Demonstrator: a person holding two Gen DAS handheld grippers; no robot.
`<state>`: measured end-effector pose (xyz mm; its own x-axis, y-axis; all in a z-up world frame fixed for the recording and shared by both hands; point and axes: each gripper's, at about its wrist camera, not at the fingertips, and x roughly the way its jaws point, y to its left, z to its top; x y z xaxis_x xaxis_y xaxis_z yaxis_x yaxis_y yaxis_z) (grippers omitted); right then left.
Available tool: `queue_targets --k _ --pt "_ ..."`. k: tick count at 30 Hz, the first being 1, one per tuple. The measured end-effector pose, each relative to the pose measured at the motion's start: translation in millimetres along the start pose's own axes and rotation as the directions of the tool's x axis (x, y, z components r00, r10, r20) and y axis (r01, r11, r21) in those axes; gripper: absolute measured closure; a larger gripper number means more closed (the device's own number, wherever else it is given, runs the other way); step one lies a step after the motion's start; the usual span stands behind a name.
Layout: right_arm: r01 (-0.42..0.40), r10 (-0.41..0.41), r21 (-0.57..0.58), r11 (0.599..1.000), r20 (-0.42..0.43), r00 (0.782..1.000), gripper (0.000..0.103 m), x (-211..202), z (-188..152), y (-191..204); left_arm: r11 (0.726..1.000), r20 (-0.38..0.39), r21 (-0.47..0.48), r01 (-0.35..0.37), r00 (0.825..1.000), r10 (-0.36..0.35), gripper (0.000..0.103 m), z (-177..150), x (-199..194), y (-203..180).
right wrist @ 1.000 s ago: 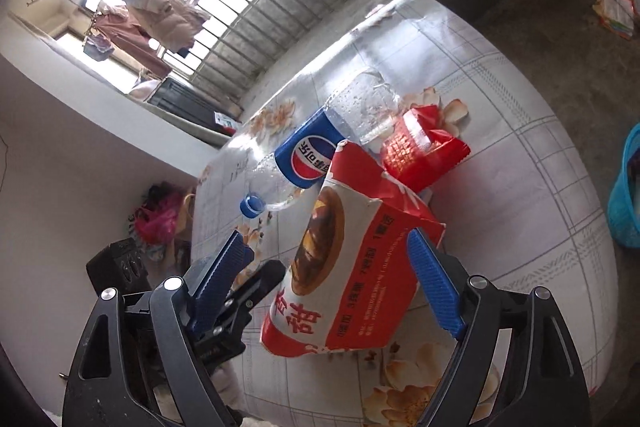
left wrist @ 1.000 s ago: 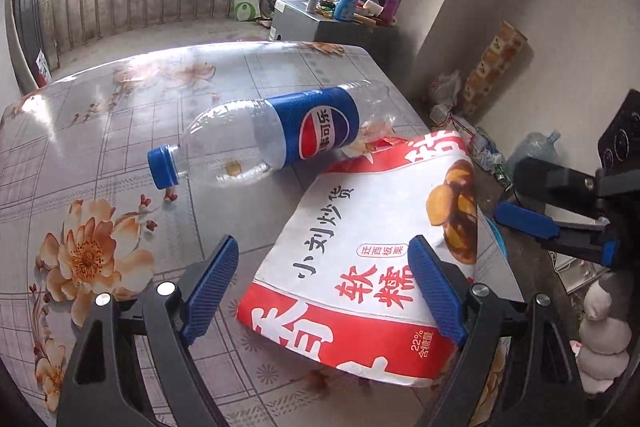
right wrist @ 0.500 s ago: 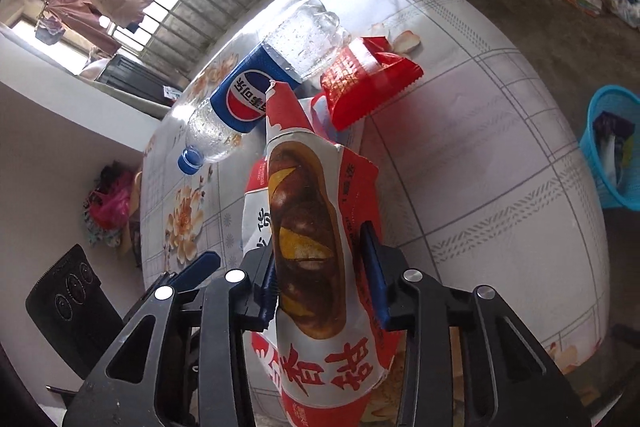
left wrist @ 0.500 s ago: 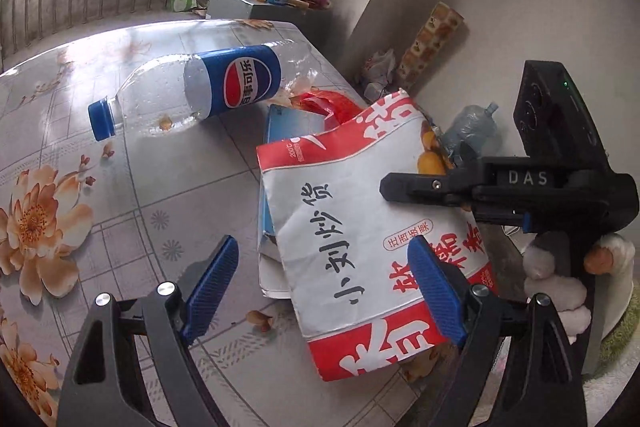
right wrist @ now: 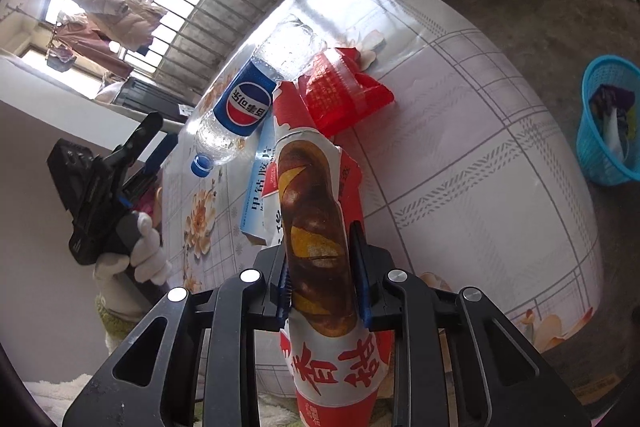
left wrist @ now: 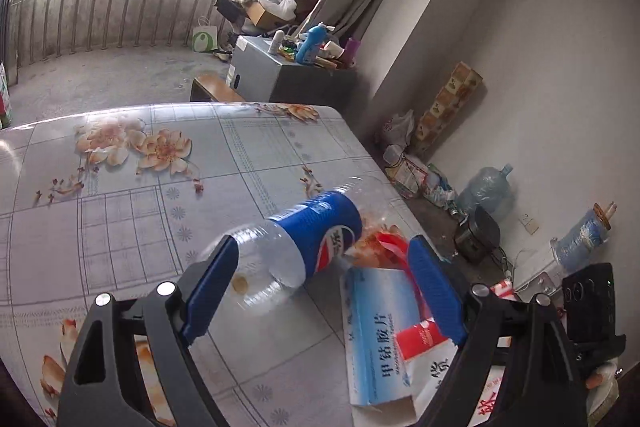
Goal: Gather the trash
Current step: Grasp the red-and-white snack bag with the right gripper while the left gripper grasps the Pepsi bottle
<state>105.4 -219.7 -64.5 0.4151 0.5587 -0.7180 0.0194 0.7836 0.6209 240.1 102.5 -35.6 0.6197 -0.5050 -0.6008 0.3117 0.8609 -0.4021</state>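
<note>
Right tongs around snack bag; basket part-filled.

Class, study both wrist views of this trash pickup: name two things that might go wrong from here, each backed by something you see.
1. The right gripper pinches the snack bag near one end; the floppy bag may slip before it reaches the blue basket.
2. The left gripper is open around the bottle, which lies on its side; a nudge might roll it off the table.
</note>
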Motion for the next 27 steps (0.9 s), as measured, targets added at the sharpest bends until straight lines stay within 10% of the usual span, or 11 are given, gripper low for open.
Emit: queue_targets --k 5,14,27 --pt "-0.03 0.03 0.029 0.999 0.004 1.0 0.076 -8.1 -1.2 -9.3 0.997 -0.157 0.044 -0.058 0.985 0.064 0.019 10.1 57.8 19.8" --pt "-0.038 0.035 0.061 0.997 0.046 0.998 0.076 -19.8 1.4 -16.8 0.99 -0.209 0.121 -0.074 0.973 0.098 0.027 -16.8 62.0 13.4" --pt "-0.036 0.033 0.067 0.997 0.043 0.999 0.071 -22.3 -1.9 -25.6 0.976 -0.304 -0.206 -0.075 0.953 0.009 0.032 -100.4 -27.9 16.4"
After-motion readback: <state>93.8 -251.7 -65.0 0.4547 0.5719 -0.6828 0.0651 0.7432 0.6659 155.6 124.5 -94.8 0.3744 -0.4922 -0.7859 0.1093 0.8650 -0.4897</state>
